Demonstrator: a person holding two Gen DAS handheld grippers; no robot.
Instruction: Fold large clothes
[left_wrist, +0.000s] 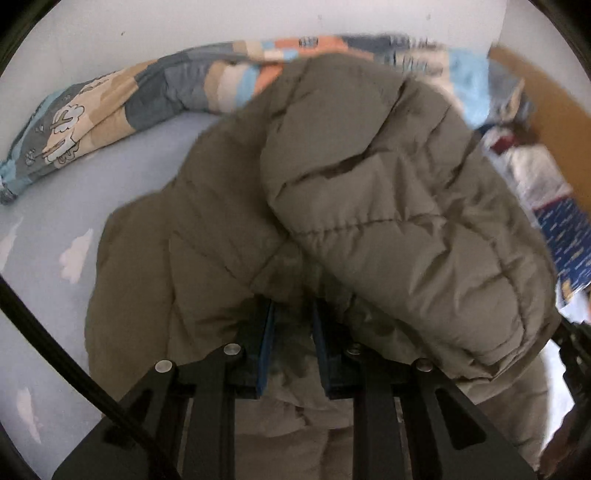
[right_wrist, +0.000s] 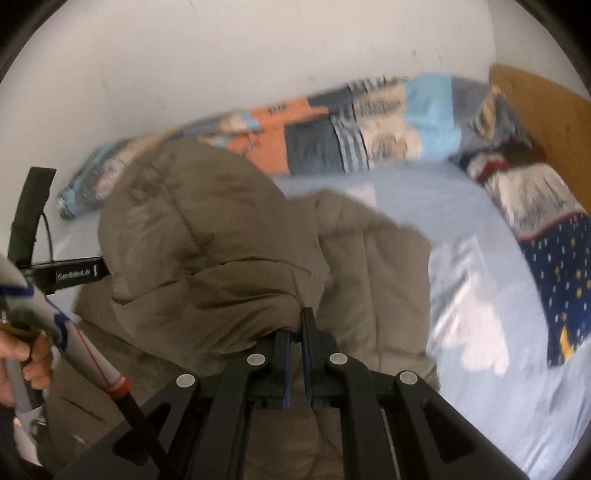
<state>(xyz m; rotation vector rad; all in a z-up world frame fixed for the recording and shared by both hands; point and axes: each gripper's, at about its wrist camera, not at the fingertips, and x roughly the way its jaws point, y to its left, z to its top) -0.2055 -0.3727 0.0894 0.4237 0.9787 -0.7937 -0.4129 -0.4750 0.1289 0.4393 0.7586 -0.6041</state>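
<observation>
An olive-brown puffer jacket (left_wrist: 369, 192) lies bunched on the light blue bed sheet (left_wrist: 55, 221), partly lifted. My left gripper (left_wrist: 293, 314) is shut on a fold of the jacket; its fingertips are buried in the fabric. In the right wrist view the jacket (right_wrist: 207, 240) rises in a hump in front of me. My right gripper (right_wrist: 295, 328) is shut on the jacket's edge, its jaws nearly together. The left gripper's body (right_wrist: 74, 275) shows at the left of the right wrist view, beside the jacket.
A patchwork quilt (left_wrist: 147, 99) is bunched along the white wall (left_wrist: 221, 26); it also shows in the right wrist view (right_wrist: 332, 136). A dark blue starred blanket (right_wrist: 561, 280) and a wooden headboard (right_wrist: 546, 110) are at the right. A hand (right_wrist: 33, 362) holds the left gripper's handle.
</observation>
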